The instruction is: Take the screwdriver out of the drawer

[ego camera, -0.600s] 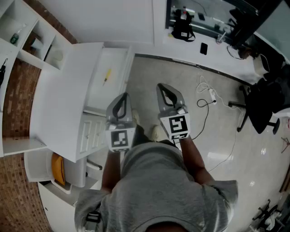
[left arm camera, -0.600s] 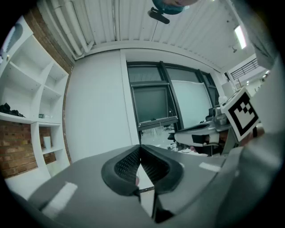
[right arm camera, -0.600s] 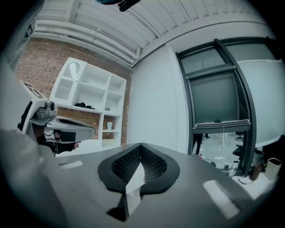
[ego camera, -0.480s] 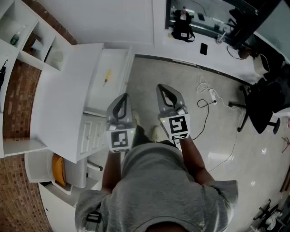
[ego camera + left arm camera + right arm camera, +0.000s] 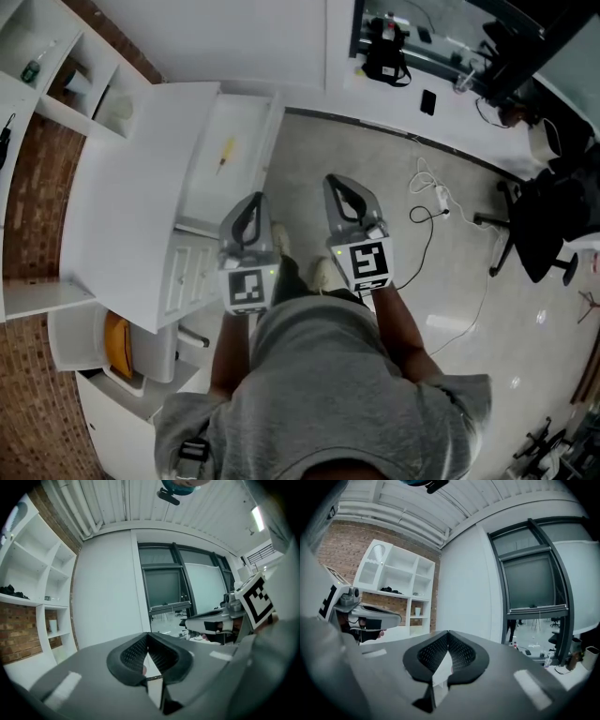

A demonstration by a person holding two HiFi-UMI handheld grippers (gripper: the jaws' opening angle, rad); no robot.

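Below the head camera, a person in a grey shirt (image 5: 328, 375) holds two grippers side by side over a pale floor (image 5: 412, 281). The left gripper (image 5: 251, 211) and right gripper (image 5: 339, 190) both point away from the body, with jaws closed and empty. A white tabletop (image 5: 131, 197) is to their left, with an open drawer (image 5: 264, 141) along its right edge. The yellow screwdriver (image 5: 225, 155) lies alone near the middle of the drawer's floor, well apart from both grippers. White cables (image 5: 427, 192) trail across the floor at the right.

Left gripper view: the left gripper (image 5: 148, 641) has its dark ribbed jaws shut tip to tip, with nothing between them. Beyond are a white wall, white shelves (image 5: 42, 606) at left and a dark window (image 5: 164, 585). The right gripper's marker cube (image 5: 256, 603) shows at the right edge.

Right gripper view: the right gripper (image 5: 448, 639) has its jaws together at the tips, holding nothing. The left gripper (image 5: 363, 613) shows at left, before white shelves (image 5: 401, 590) on a brick wall.
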